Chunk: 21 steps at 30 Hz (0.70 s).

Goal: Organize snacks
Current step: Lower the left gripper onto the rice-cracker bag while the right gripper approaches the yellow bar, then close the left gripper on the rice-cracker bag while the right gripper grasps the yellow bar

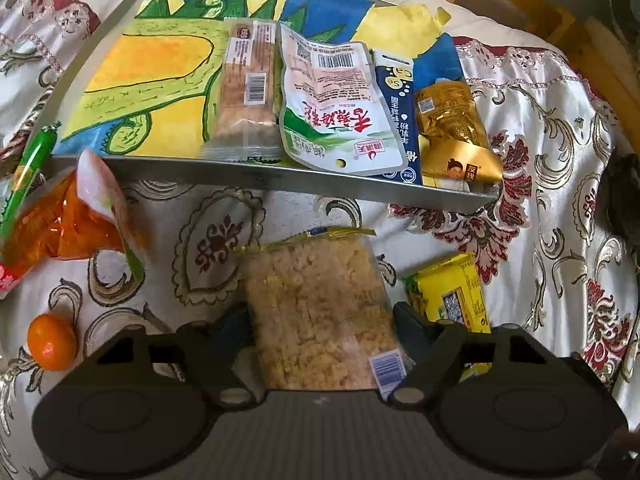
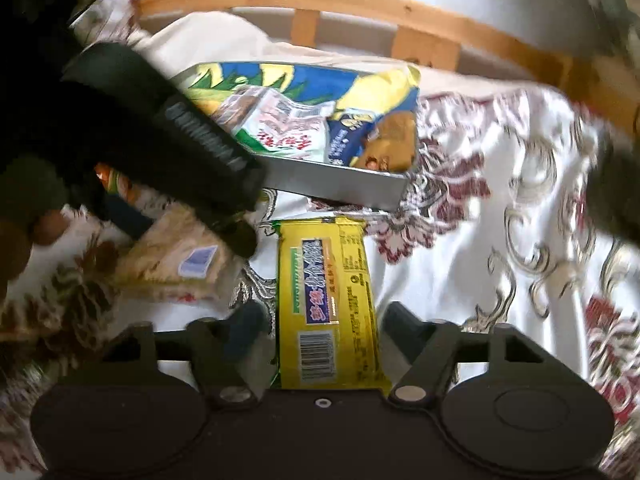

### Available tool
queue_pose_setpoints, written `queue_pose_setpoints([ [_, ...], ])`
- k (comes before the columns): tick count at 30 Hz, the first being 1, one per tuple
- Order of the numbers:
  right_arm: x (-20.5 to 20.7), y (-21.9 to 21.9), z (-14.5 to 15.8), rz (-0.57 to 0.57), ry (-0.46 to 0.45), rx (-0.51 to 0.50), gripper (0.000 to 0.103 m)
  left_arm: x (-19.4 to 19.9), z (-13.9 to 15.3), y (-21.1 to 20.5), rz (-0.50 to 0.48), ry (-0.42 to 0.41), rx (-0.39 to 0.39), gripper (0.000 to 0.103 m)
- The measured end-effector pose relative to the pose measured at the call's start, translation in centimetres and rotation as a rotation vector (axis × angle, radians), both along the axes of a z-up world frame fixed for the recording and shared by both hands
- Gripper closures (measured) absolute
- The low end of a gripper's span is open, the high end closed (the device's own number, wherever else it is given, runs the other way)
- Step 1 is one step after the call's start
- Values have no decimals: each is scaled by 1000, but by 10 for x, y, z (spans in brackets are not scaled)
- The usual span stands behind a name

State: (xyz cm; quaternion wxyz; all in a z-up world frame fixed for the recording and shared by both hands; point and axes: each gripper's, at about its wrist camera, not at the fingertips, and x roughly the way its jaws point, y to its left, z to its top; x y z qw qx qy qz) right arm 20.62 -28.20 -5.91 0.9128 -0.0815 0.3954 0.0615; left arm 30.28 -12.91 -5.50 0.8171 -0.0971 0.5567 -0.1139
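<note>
While the left claw (image 1: pixel 320 320) straddles a clear packet of crumbly golden cake (image 1: pixel 320 312), its two dark fingers sit at the packet's long sides, though whether the pads press the film or only flank it cannot be told. The packet's long axis runs straight away from the camera toward the tray, with a small blue-and-white label at the near right corner and a crimped gold seal at the far end; its near end is cut off by the claw body. Seen from the right wrist, the right claw (image 2: pixel 324 332) likewise flanks a glossy yellow wrapped bar (image 2: pixel 326 304), a narrow gap showing at each finger, so it stands part-open around the bar. The bar lies lengthwise away from the camera, barcode nearest, its near end hidden under the claw. Both packets rest on a satiny bedspread (image 1: pixel 560 200) patterned with maroon flowers and grey scrolls. To the left lie a small orange fruit (image 1: pixel 52 342) and a crinkled orange bag (image 1: pixel 60 228), partly cut off by the frame, with a green stick-shaped packet (image 1: pixel 28 172) beyond it. Farther off stands a shallow grey metal tray (image 1: pixel 280 180) lined with a bright painted sheet, holding a long clear bar packet (image 1: pixel 248 88), a white pouch (image 1: pixel 340 112), a dark blue carton (image 1: pixel 400 92) and a gold foil pack (image 1: pixel 452 120), all lying side by side. The right view is blurred, with the left tool's dark body blocking its upper left.
</note>
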Motion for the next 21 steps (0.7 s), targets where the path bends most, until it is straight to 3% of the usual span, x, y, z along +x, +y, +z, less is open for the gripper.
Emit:
queue_pose_setpoints([
  [2,2,-1,1,3,5,19,52,-5,3,0,-10,-12,26,27],
  [9,-7,5,8,61,-17,-5,53,-31,14,3,-21,-29,82,27],
  [15,-20,13,18,103,-114,-79,53,-51,34,10,1,-60,100,28],
  [21,-27,11,38,87,-232,-76,53,-56,65,18,47,-128,94,27],
])
